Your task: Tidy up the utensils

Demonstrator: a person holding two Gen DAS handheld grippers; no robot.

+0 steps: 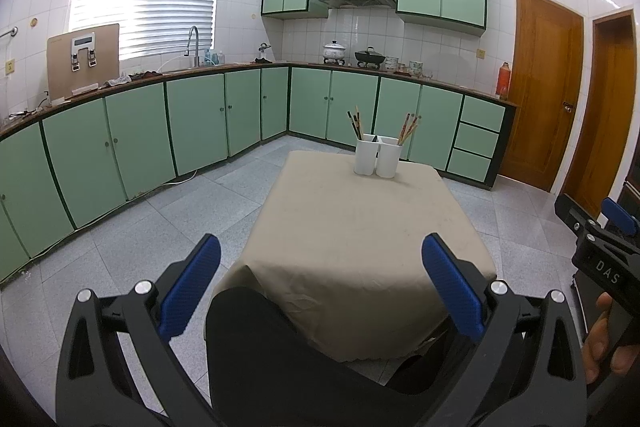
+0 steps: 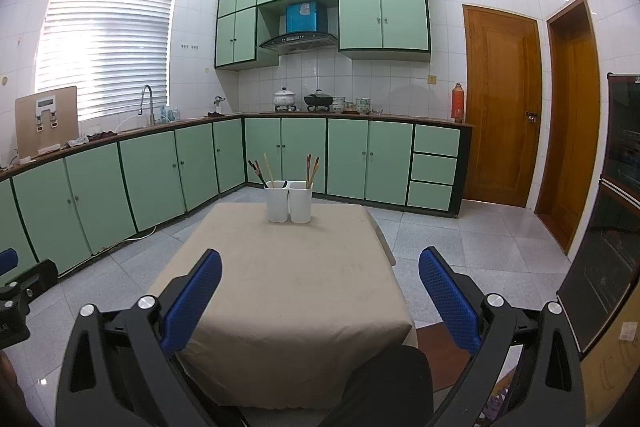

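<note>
Chopsticks of wood are standing in the twin white plastic holder at frame centre on the beige-clothed worktop; we are holding left claw and right claw wide open, empty, judging sorting unfinished.

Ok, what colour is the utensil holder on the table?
White: the utensil holder, two joined cups, stands on the beige-clothed table. Clearest in the right wrist view.

Blue textured fingers on black frames. Ahead of them, a beige cloth-covered counter carries two white holders of brown and tan chopsticks. Pale green cabinets beyond.
</note>
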